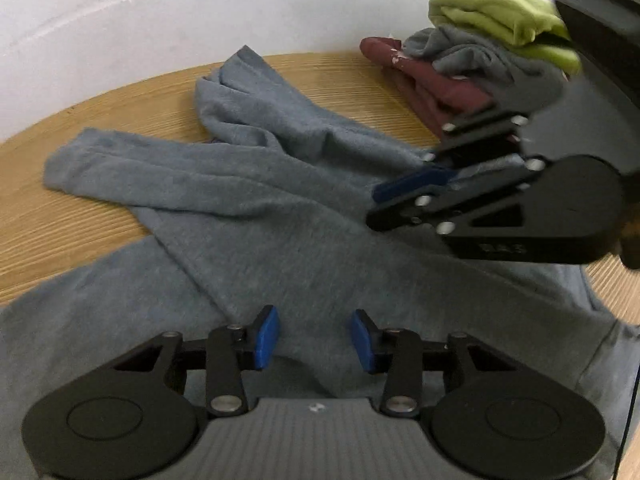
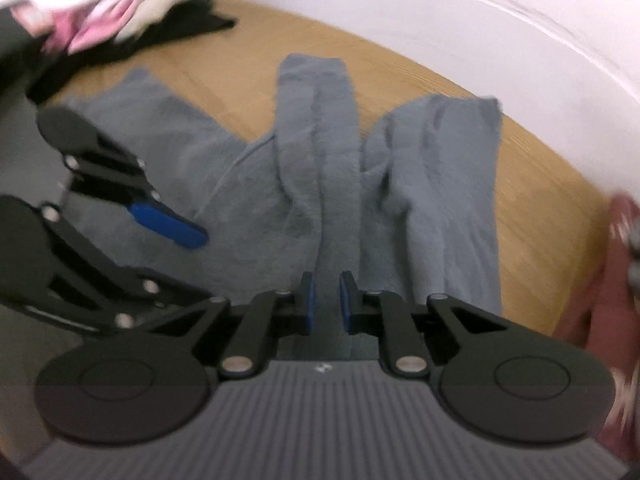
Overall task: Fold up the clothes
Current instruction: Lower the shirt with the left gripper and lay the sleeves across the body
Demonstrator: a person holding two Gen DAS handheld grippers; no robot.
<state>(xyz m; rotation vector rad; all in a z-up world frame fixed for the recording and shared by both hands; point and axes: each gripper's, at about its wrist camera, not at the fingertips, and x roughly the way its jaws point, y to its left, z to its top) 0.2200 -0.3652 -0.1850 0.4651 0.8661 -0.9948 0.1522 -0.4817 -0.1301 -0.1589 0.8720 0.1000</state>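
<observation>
Down over the wooden table, both hand-held grippers tilt steeply toward a blue-grey knit garment spread across the boards. The left gripper hangs low above the garment's broad body, its 2 blue-padded jaws standing clearly apart with only flat cloth showing between them; nothing is pinched. The right gripper comes in from the right side, rolled over onto its edge as the left camera sees it, and its jaws sit much nearer together, a narrow gap left between the blue pads. A fold of the garment runs up through that gap in its own view, but the frame is blurred and I cannot tell whether the pads actually press on it.

The garment lies with 2 long sleeve-like strips reaching away toward the white wall, one crossing over the other, and its wide part is nearest the grippers. The 2 tools are close to each other over the cloth, each showing in the other's camera.

At the far right of the table sits a pile of folded clothes: a lime-green piece on top, a grey piece under it, a maroon piece at the bottom. On the far left lies a loose heap of pink-and-white fabric over a black cloth.
</observation>
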